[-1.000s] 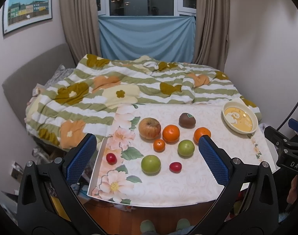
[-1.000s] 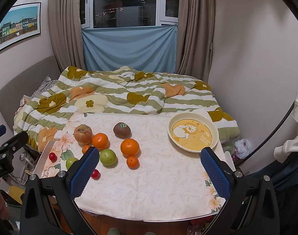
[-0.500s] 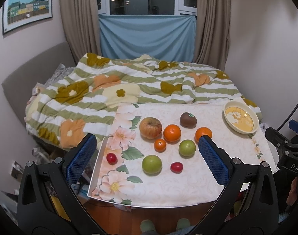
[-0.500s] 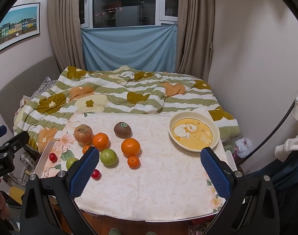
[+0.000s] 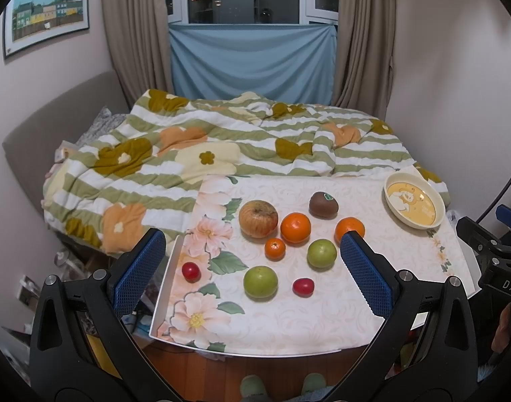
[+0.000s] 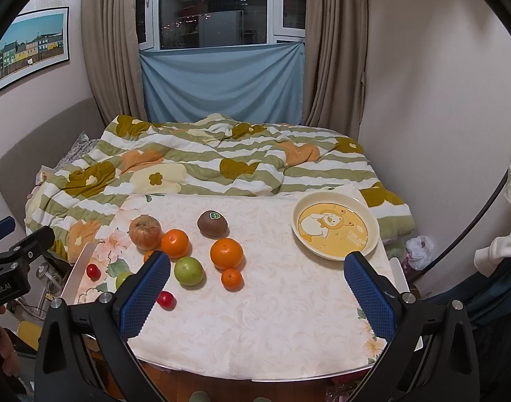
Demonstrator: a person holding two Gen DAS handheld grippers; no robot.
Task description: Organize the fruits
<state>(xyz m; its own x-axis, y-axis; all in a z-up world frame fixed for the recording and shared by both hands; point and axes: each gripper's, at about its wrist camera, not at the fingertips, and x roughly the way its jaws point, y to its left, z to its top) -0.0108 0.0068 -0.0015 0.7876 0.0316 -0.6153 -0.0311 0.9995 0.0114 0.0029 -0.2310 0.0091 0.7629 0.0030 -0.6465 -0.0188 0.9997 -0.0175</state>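
Striped green-and-white floral quilt (image 5: 222, 147) covers the bed behind the table with its pale floral tablecloth (image 6: 255, 318), the landmark for all else. On that tablecloth, at its far right corner, sits the round cream plate with a yellow cartoon centre (image 6: 336, 229), holding nothing. The fruit lies well apart from the plate, gathered on the cloth's left half. Farthest left in the cluster is the wrinkled reddish-brown apple (image 5: 258, 218), with the large orange (image 5: 295, 227) just beside it on the right. Behind the large orange rests the brown kiwi with a green sticker (image 5: 323, 204). A second large orange (image 6: 226, 253) lies nearer the plate than the rest, with a small tangerine (image 6: 231, 279) just in front of it. Another small tangerine (image 5: 275, 248) sits in front of the apple. Two green round fruits lie closer to the near edge: one (image 5: 260, 281) left, one (image 5: 321, 253) right. Smallest are two red cherry tomatoes, one (image 5: 303, 286) between the green fruits and the near edge, one (image 5: 191, 271) near the cloth's left border.

Both tools hover over the near edge of the table. The left gripper (image 5: 252, 268) has its blue-padded fingers spread wide, holding nothing. The right gripper (image 6: 257, 288) is likewise spread wide and holds nothing.
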